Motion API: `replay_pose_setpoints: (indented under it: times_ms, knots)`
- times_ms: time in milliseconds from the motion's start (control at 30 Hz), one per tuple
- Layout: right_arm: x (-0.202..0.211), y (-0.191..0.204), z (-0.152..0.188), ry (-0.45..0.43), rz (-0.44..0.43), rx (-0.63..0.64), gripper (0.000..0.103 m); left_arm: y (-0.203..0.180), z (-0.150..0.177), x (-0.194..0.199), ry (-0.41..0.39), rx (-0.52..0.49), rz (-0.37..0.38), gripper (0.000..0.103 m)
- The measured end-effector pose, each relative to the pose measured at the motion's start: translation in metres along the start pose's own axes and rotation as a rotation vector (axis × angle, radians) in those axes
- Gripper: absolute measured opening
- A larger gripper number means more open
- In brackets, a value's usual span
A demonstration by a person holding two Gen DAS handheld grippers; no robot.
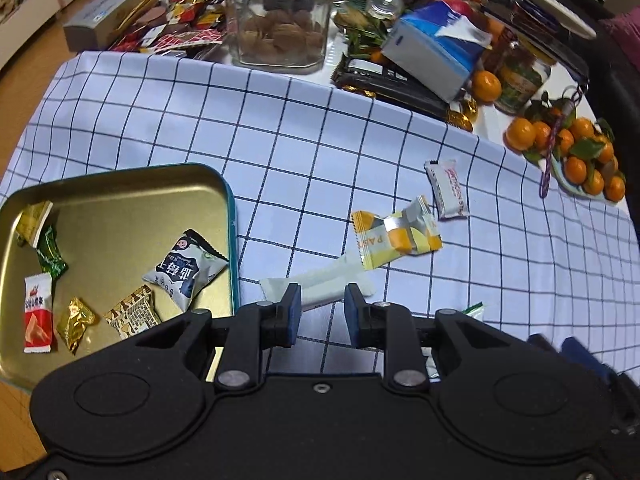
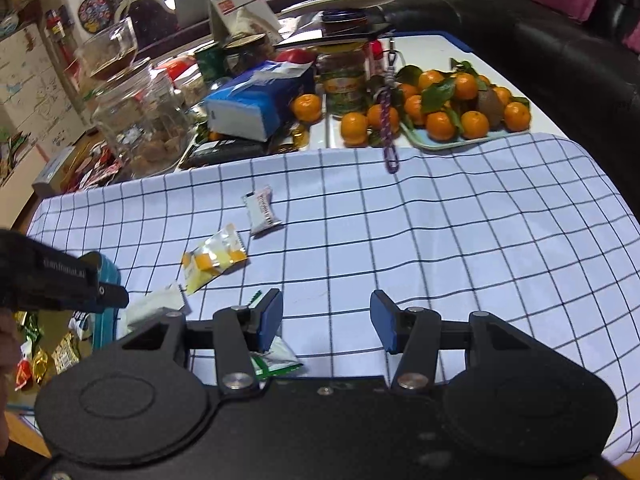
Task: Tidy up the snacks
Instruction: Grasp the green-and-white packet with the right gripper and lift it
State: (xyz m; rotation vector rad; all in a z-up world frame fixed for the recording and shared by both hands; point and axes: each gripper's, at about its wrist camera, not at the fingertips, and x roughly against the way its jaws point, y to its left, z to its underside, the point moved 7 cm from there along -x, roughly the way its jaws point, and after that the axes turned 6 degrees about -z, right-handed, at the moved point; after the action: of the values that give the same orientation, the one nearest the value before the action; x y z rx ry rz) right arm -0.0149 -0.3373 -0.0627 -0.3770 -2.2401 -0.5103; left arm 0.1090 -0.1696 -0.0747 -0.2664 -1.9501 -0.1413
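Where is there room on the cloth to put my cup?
The cloth is bare right of the white bar, below the orange tray. It is crowded left: yellow packs and tin, with jars behind.

A teal tin (image 1: pixel 230 216) with a gold inside sits open on the checked cloth, six wrapped snacks inside, a blue-and-white pouch (image 1: pixel 186 270) nearest its right wall. Outside lie a pale long sachet (image 1: pixel 320 284), a yellow-orange packet (image 1: pixel 394 236), a white bar (image 1: pixel 446 190) and a green-edged packet (image 2: pixel 276 356).
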Motion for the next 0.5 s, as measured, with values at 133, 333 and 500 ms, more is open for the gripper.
replay_pose_setpoints:
  times_ms: [133,333,500]
  knots:
    - [-0.01,0.013,0.002,0.03,-0.026,0.015,0.052,0.003,-0.004,0.003,-0.005,0.019,0.022,0.034]
    - [-0.027,0.028,0.009,0.077,-0.027,0.036,0.052,0.0,-0.009,0.012,-0.052,-0.01,0.032,0.034]
    - [-0.039,0.038,0.016,0.11,-0.029,0.056,0.052,0.0,-0.011,0.017,-0.066,-0.027,0.054,0.034]
